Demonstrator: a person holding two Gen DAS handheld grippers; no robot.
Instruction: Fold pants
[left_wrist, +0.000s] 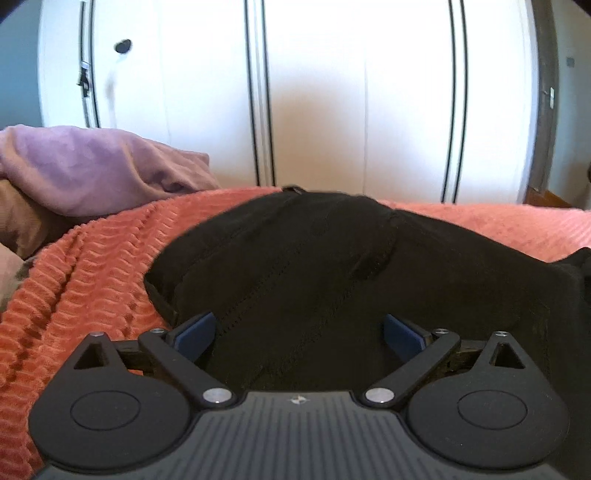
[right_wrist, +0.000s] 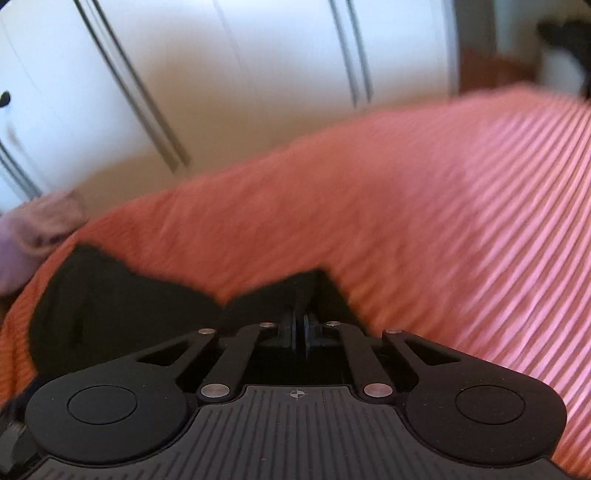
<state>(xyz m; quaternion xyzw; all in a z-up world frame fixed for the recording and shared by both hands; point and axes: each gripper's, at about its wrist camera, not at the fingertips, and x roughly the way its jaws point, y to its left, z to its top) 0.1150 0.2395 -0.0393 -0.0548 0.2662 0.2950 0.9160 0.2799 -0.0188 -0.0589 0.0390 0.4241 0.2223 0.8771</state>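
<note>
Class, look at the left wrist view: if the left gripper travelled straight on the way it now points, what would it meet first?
Most likely the black pants. The left gripper stands open, angled down over the dark fabric lying on the orange bedspread, so cloth fills its path. How near the fabric lies is hard to judge.

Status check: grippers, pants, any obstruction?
Left gripper open over black pants. Right gripper shut; grip on fabric unclear. Purple cloth lies clear.
</note>
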